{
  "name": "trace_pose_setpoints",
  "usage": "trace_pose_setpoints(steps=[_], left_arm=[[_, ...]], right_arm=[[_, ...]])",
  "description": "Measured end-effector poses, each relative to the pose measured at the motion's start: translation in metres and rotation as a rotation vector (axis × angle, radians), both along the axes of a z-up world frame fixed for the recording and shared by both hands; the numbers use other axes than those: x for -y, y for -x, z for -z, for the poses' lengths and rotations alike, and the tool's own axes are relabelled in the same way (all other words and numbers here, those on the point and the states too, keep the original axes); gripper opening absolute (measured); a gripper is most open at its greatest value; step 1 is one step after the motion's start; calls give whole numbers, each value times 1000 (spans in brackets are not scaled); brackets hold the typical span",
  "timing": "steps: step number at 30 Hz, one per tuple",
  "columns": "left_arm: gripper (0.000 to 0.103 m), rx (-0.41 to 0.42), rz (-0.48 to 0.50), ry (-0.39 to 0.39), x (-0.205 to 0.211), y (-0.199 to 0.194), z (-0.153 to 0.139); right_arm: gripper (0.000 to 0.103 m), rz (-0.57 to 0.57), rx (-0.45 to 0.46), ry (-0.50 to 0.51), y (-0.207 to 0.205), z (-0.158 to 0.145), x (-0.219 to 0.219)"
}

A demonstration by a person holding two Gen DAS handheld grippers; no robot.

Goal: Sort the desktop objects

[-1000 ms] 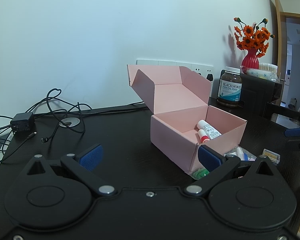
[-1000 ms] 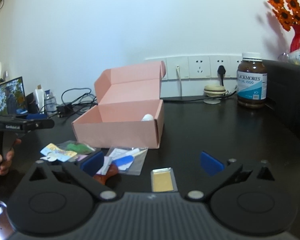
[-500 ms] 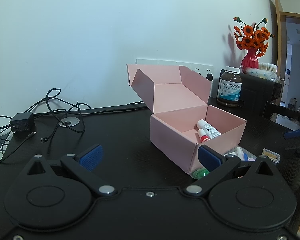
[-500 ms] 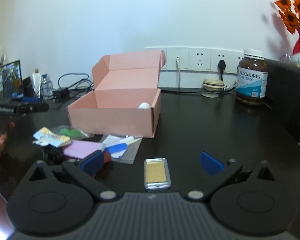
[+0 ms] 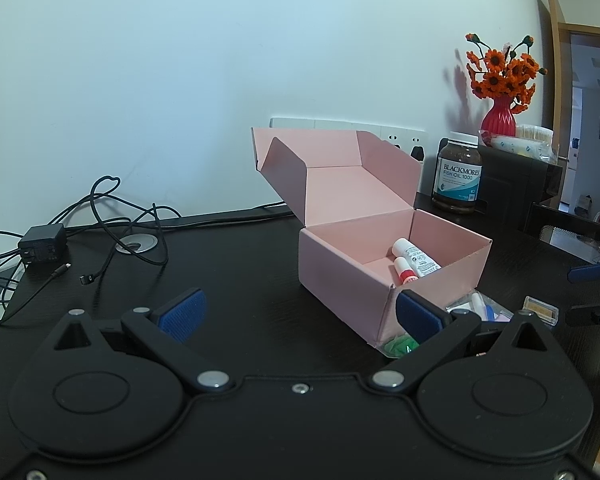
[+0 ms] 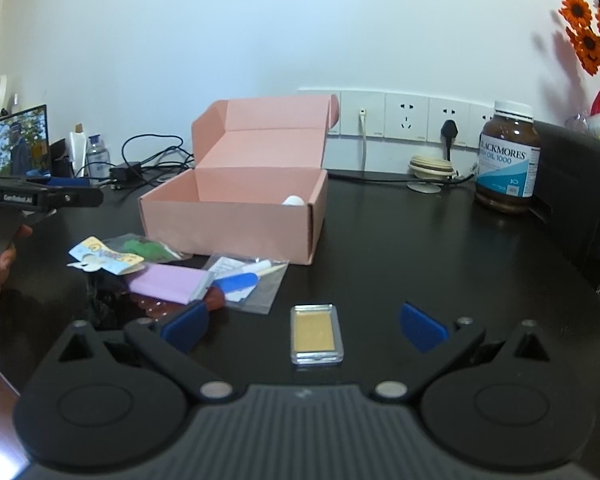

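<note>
Right tool [image 6: 304, 324] wide apart, holding nothing; small clear case with gold insert [image 6: 317, 334] lies flat on the bench [image 6: 420, 248] between its pads, touching neither. Left tool [image 5: 298, 312] also spread wide, empty, pink box [image 5: 380, 276] at its 1 o'clock, lid up, two white tubes [image 5: 414, 262] inside. Bagged items [image 6: 204, 276] piled against the box front, at my right tool's 11 o'clock; contents hard to make out, probably stationery.

A brown bottle [image 6: 507, 160] (fish oil) stands at the back of the dark surface [image 6: 400, 248]. Cables [image 5: 112, 216] and a charger [image 5: 42, 242] lie left; orange flowers [image 5: 502, 74] fill a red vase [image 5: 499, 120].
</note>
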State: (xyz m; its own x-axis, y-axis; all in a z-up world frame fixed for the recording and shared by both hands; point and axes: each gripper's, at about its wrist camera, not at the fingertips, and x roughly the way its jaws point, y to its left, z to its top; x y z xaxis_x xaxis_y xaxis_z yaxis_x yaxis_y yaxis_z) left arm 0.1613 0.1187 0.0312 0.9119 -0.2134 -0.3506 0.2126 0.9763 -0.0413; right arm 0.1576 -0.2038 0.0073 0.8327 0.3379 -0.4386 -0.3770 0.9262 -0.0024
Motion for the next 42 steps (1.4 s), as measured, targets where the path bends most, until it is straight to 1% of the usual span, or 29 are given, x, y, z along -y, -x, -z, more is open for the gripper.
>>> trace_pose_setpoints(steps=[10, 24, 28, 29, 30, 33, 38, 42], left_arm=[[103, 3, 3, -4, 1, 0, 0], [103, 0, 4, 6, 0, 0, 0], [103, -1, 5, 4, 0, 1, 0], [103, 0, 4, 3, 0, 1, 0], [103, 1, 4, 3, 0, 1, 0], [103, 1, 5, 0, 1, 1, 0], [103, 1, 7, -2, 1, 1, 0], [103, -1, 6, 5, 0, 1, 0]], right_arm=[[102, -21, 8, 10, 4, 1, -2], [102, -64, 0, 52, 15, 15, -2], [101, -39, 16, 75, 8, 15, -4], [98, -29, 9, 74, 4, 14, -4], [88, -25, -8, 70, 0, 14, -4], [72, -22, -54, 61, -12, 14, -5], [66, -17, -45, 84, -15, 14, -9], [61, -15, -60, 69, -18, 14, -8]])
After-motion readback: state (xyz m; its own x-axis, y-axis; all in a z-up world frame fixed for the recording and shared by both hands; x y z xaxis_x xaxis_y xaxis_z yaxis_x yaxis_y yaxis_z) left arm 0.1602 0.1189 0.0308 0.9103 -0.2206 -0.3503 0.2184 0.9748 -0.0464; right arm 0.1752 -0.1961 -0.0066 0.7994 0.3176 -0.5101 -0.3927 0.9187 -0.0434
